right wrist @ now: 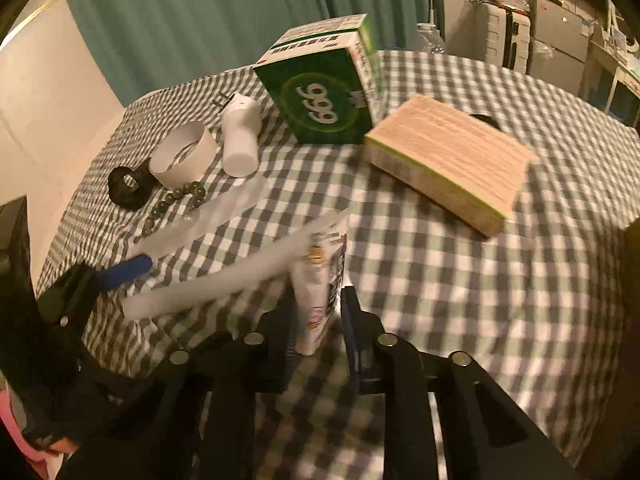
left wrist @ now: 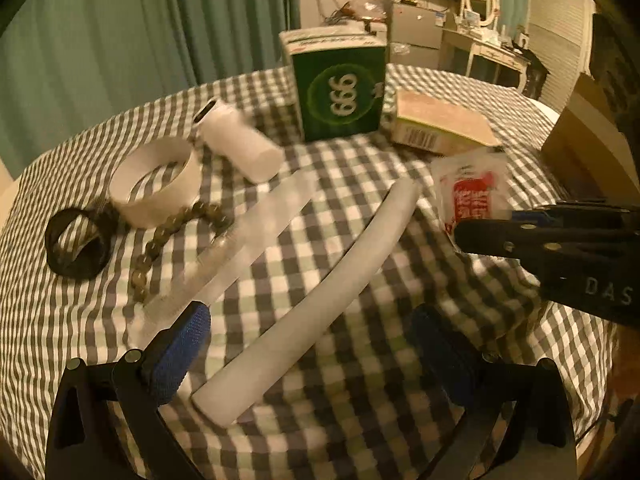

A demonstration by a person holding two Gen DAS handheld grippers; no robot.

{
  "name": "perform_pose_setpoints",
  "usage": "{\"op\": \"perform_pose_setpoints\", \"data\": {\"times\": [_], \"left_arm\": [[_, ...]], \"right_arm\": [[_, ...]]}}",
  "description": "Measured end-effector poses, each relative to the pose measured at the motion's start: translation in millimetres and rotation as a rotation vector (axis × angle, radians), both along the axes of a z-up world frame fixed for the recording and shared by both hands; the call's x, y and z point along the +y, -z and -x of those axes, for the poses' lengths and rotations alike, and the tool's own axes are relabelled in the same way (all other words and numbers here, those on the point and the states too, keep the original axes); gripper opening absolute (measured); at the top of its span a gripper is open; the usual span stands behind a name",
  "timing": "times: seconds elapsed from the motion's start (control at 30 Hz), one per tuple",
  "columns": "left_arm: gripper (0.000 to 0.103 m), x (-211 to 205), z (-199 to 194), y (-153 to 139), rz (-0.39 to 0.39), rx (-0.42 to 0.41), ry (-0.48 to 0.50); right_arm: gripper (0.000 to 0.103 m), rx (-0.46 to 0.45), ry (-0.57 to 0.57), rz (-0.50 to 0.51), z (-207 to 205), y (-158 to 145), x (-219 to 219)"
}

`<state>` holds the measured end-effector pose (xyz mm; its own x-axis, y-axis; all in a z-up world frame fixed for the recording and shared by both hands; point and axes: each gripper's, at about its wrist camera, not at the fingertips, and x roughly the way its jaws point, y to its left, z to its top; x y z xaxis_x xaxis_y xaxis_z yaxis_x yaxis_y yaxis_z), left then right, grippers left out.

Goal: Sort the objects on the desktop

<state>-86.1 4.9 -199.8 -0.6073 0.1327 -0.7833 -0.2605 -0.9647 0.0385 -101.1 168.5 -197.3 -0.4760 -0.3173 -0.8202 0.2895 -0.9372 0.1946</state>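
Your left wrist camera sits low behind the left gripper (left wrist: 308, 356), looking forward and down across the checked tablecloth (left wrist: 400, 280) toward the green box (left wrist: 340, 88) and the teal curtain (left wrist: 120, 40) beyond. The white tube (left wrist: 320, 292) runs up between its spread fingers, close to the lens. Your right wrist camera looks the same general way from further right, close over the packet (right wrist: 320, 280) between its fingers (the fisheye bends the table edge in both). Both views share the green box (right wrist: 320, 92), the tan box (left wrist: 440, 124) (right wrist: 448, 160), the white tube (right wrist: 224, 276), the tape ring (left wrist: 156, 180) (right wrist: 184, 156) and the beads (left wrist: 160, 248) (right wrist: 172, 200). Each camera also catches the other gripper: the right gripper (left wrist: 480, 228) at the left view's right edge.
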Motion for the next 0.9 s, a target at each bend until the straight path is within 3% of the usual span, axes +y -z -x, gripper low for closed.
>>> {"op": "perform_pose_setpoints", "data": {"times": [0.07,0.13,0.2,0.23,0.33,0.4,0.47,0.5,0.53,0.57,0.6,0.67,0.7,0.8,0.9], "left_arm": [[0.098,5.2,0.0,-1.0,-0.042,-0.011,0.029],[0.057,2.9,2.2,3.0,-0.056,-0.041,0.045],[0.047,1.4,4.5,8.2,-0.009,-0.047,0.039],[0.036,-1.3,6.2,7.1,-0.022,-0.044,0.032],[0.033,-12.5,12.5,6.2,-0.096,-0.071,-0.005],[0.033,-13.4,14.9,8.1,-0.105,-0.077,-0.009],[0.048,-8.5,15.1,9.5,-0.078,-0.069,0.005],[0.064,-6.0,14.4,10.1,-0.074,-0.066,0.021],[0.070,-0.6,14.8,11.5,-0.067,-0.062,0.042],[0.070,3.9,15.3,12.4,-0.048,-0.050,0.051],[0.068,7.6,15.0,13.4,-0.026,-0.035,0.060],[0.046,7.6,15.4,12.8,-0.041,-0.027,0.085],[0.024,4.9,16.4,11.0,-0.048,-0.020,0.074],[0.011,-2.9,18.9,6.9,-0.077,-0.015,0.067],[0.009,-7.2,17.4,-1.5,-0.100,0.007,0.055]], "right_arm": [[0.010,-0.003,0.010,-0.010,-2.6,-1.6,6.1],[0.006,-0.008,0.022,-0.010,-3.8,-1.0,13.2],[0.005,-0.025,0.042,0.000,-2.8,1.1,21.0],[0.005,-0.029,0.053,0.009,-1.8,2.1,23.7],[0.005,-0.034,0.065,0.054,1.6,2.5,25.9],[0.005,-0.035,0.070,0.079,3.8,2.7,28.0],[0.005,-0.049,0.077,0.113,7.4,6.4,28.7],[0.005,-0.061,0.087,0.132,10.5,9.6,28.3],[0.005,-0.069,0.097,0.141,13.0,12.0,28.5],[0.005,-0.070,0.106,0.144,15.1,13.8,28.5],[0.005,-0.062,0.114,0.141,16.2,14.4,28.3],[0.005,-0.052,0.120,0.142,16.8,13.9,28.7],[0.005,-0.048,0.118,0.141,16.6,13.1,28.9],[0.005,-0.028,0.118,0.124,15.1,8.9,29.4],[0.005,-0.019,0.124,0.134,12.0,4.5,31.8]]}}
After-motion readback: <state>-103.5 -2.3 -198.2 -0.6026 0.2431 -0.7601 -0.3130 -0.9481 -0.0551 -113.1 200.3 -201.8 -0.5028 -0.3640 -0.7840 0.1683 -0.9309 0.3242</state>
